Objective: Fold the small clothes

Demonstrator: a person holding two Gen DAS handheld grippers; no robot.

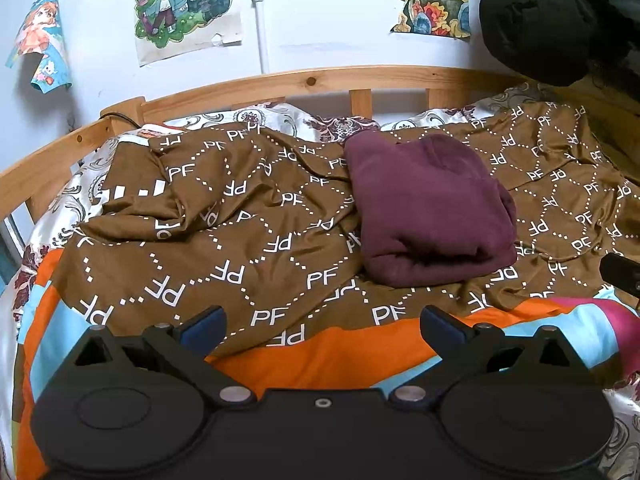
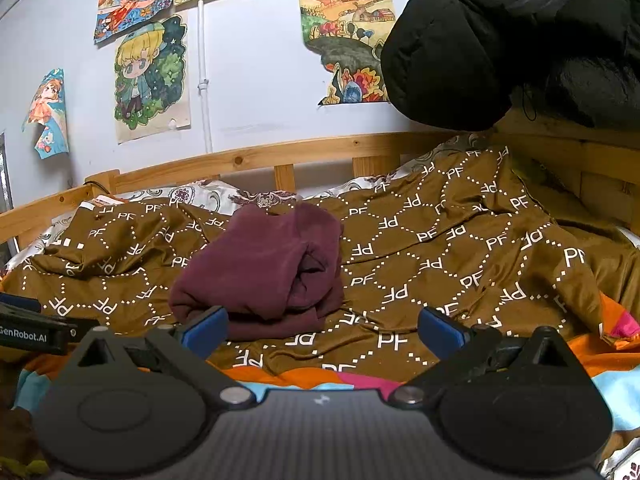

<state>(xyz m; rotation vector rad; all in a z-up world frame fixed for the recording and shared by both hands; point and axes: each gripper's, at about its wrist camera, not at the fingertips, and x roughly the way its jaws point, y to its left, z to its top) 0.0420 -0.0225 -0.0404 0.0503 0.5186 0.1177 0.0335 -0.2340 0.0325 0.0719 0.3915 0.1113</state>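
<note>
A maroon garment [image 1: 432, 208] lies folded in a compact bundle on the brown "PF" patterned blanket [image 1: 240, 240]. In the right wrist view the same garment [image 2: 260, 268] sits left of centre on the blanket [image 2: 460, 260]. My left gripper [image 1: 322, 326] is open and empty, held back from the garment, which lies ahead and to its right. My right gripper [image 2: 322, 328] is open and empty, just short of the garment's near edge, with its left fingertip [image 2: 206, 326] close to the bundle. The left gripper's body [image 2: 32, 330] shows at the left edge of the right wrist view.
A wooden bed rail [image 1: 320, 80] runs behind the blanket. A black puffy jacket [image 2: 520, 40] hangs at the upper right. Drawings [image 2: 152, 76] are taped to the white wall. An orange and blue sheet [image 1: 340, 356] lies under the blanket's near edge.
</note>
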